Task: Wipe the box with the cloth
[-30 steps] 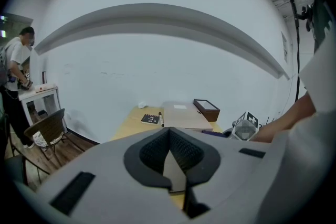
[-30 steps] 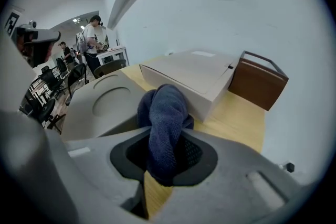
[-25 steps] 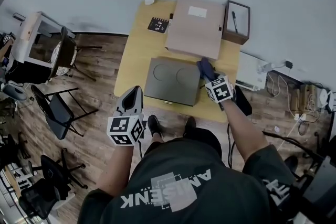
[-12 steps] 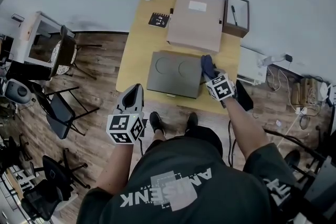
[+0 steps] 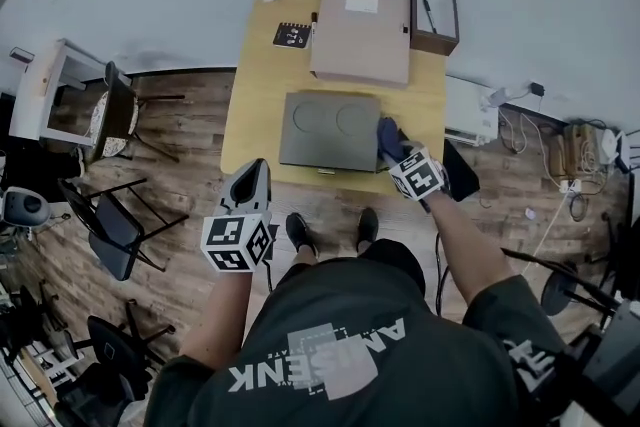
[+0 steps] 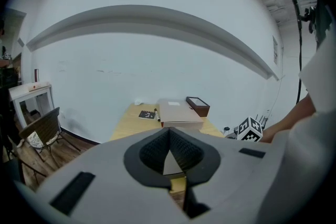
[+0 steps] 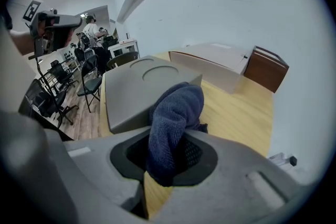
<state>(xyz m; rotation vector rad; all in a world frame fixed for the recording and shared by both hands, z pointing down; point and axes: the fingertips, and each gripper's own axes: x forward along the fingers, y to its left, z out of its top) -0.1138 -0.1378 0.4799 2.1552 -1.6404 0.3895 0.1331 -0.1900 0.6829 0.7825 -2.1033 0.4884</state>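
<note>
The right gripper is clamped on a blue cloth. The wad stands up out of the jaws and bunches against the right edge of the grey box. It seems to touch the box near its near-right corner, though I can't tell how firmly.

The box lies flat on the near half of the yellow table, with two shallow rings in its lid.

I judge the wiping step to be in hand, with the cloth at the right rim and most of the lid to its left not yet under it. The next move calls for pressing the wad flat on the lid and sweeping left across the rings. The grip must hold so the cloth does not pull free, and the box may slide unless it is steadied.

The right arm reaches forward over the table's near edge, the gripper angled far and slightly left.

The left gripper has its jaws tip to tip with nothing between them. It is held low, off the table's near-left corner over the floor, and points toward the table, well apart from the box.

Farther off are a carton, a brown tray to its right and a notebook to its left.
</note>
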